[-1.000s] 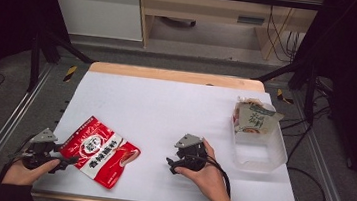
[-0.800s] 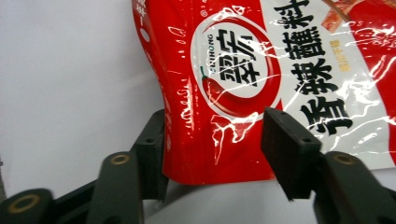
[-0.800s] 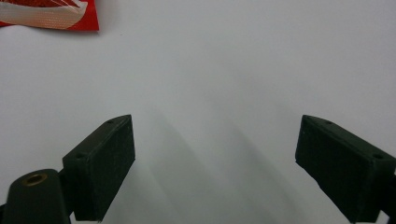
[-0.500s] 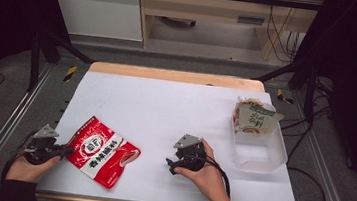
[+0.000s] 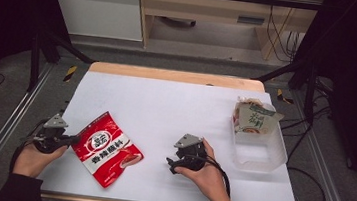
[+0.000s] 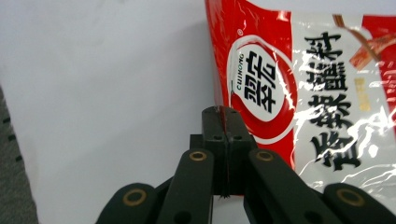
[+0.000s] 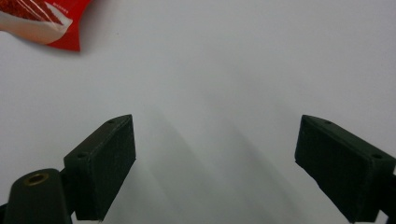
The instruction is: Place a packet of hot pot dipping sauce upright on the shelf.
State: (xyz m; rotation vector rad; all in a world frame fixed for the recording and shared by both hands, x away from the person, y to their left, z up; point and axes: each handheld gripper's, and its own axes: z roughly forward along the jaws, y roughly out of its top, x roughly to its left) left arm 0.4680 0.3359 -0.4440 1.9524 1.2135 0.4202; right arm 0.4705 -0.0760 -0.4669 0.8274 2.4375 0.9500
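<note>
The left gripper (image 6: pixel 223 114) has just closed its jaws on the near edge of the glossy red foil snack packet (image 5: pixel 106 148). The packet's long axis runs away toward the clear plastic bin (image 5: pixel 259 147) at far right. The right gripper (image 5: pixel 172 162), nearer the bin, rests with jaws spread wide and empty.

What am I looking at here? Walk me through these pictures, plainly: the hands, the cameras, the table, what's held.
A person sits at a white table with a hand-held gripper in each hand. The high view looks down from above; the other two pictures come from cameras riding on the grippers, looking along their black jaws. The left gripper has just closed on the edge of a red snack packet. The right gripper rests on the table, jaws open and empty. At the right stands a clear plastic bin with a green-and-white packet leaning in it.
</note>
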